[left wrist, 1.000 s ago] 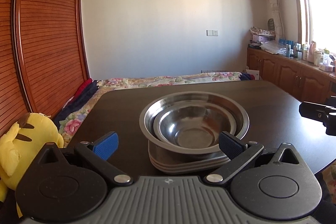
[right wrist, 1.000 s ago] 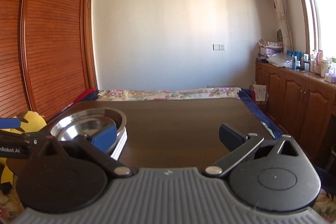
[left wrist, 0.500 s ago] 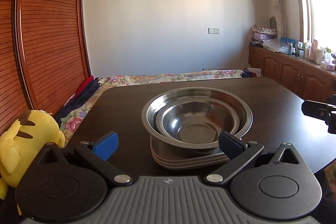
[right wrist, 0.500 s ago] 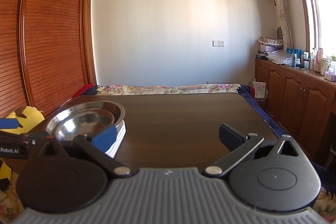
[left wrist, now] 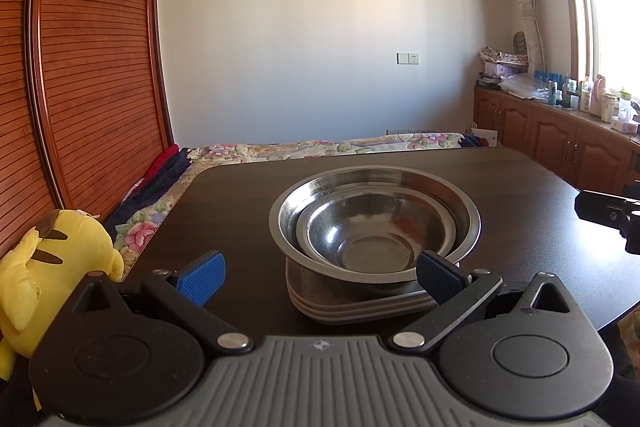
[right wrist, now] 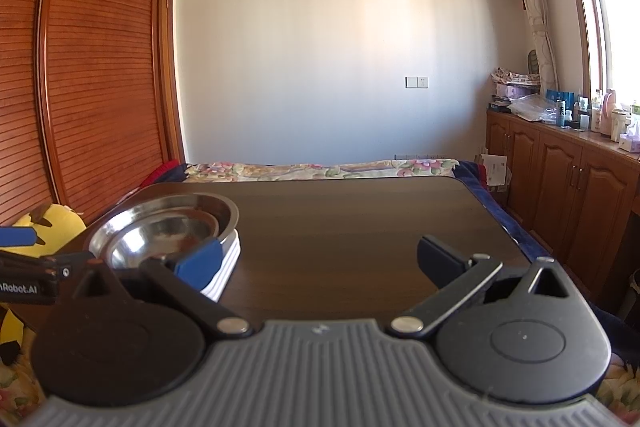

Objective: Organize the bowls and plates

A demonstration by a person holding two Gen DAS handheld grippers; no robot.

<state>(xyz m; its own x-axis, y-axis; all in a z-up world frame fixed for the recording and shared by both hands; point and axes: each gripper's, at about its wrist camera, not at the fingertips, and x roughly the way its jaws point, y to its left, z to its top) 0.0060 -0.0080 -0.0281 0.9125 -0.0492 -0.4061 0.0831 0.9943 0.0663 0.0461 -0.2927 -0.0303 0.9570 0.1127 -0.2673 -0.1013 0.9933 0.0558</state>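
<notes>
Two steel bowls are nested, the small bowl point(left wrist: 366, 235) inside the large bowl point(left wrist: 460, 203). They sit on a stack of pale plates point(left wrist: 360, 307) on the dark table point(left wrist: 240, 211). My left gripper point(left wrist: 318, 277) is open and empty, just in front of the stack. In the right wrist view the bowls point(right wrist: 160, 227) and plates point(right wrist: 226, 267) are at the left. My right gripper point(right wrist: 318, 263) is open and empty over bare table point(right wrist: 360, 227), to the right of the stack. Its tip shows in the left wrist view point(left wrist: 608, 215).
A yellow plush toy point(left wrist: 52, 259) sits off the table's left edge. A bed with a floral cover point(left wrist: 320, 149) lies beyond the far edge. Wooden cabinets point(right wrist: 568, 195) with bottles stand to the right. A slatted wooden wardrobe point(left wrist: 88, 67) is on the left.
Both grippers have risen and drawn back slightly, so the stack sits a little lower and further off in view. The bowls and plates have not moved.
</notes>
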